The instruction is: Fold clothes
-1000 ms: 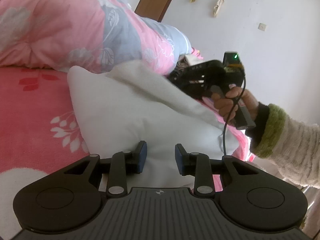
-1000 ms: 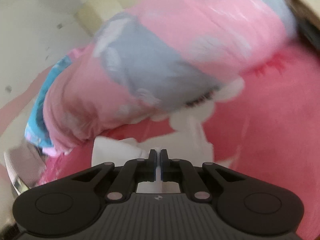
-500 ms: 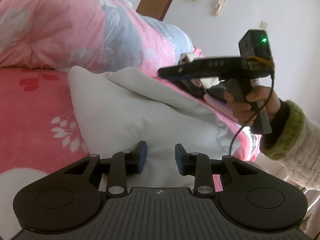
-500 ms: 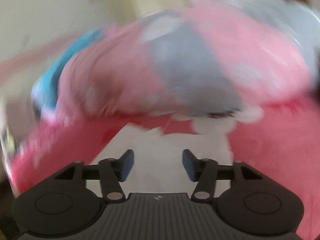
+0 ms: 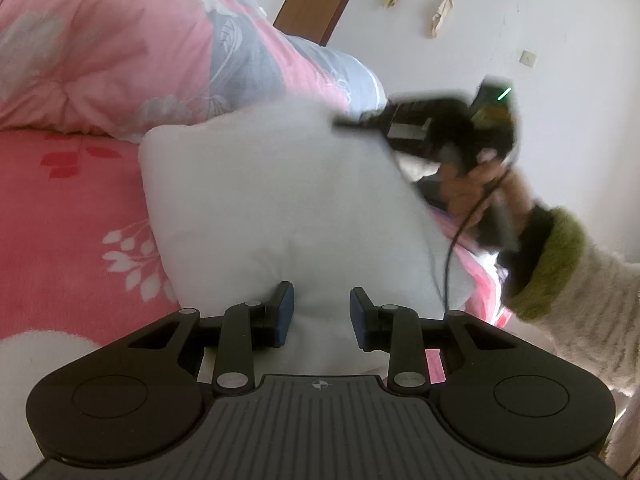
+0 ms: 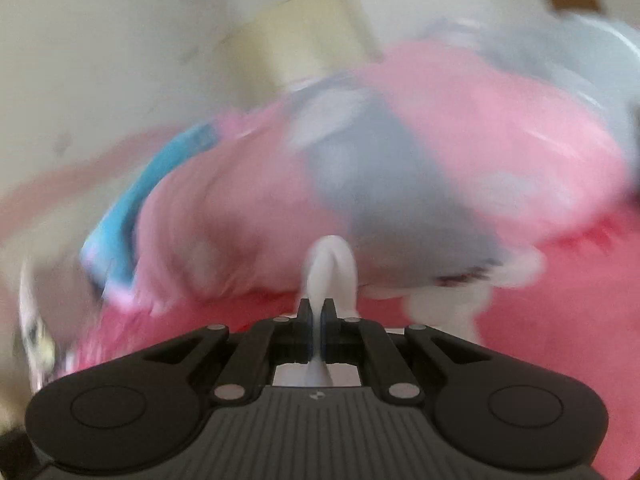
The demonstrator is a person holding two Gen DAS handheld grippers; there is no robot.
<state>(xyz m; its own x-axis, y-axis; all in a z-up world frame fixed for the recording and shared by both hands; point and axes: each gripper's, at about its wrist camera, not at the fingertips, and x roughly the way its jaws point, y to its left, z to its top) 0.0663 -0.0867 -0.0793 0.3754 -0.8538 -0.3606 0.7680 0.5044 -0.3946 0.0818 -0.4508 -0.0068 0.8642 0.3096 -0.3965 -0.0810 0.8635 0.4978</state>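
The left wrist view sits low over the bed [image 5: 60, 216], looking forward along its own claw [image 5: 321, 319] across the white garment [image 5: 280, 200] toward the white wall [image 5: 540, 20], close enough that cloth fills the middle. It also takes in the right claw [image 5: 352, 122] from the side. The right wrist view looks along its own fingers at the pink quilt [image 6: 500, 152] — heavily blurred, so probably from just above the bed. Both views share quilt, bed and garment.

Black plastic left gripper [image 5: 320, 318]: blue pads [image 5: 285, 316] are fitted inside the fingertips, silver screws [image 5: 231, 380] are seen behind, ribbed grey housing [image 5: 320, 420]. Cream sleeve [image 5: 592, 304], green cuff.
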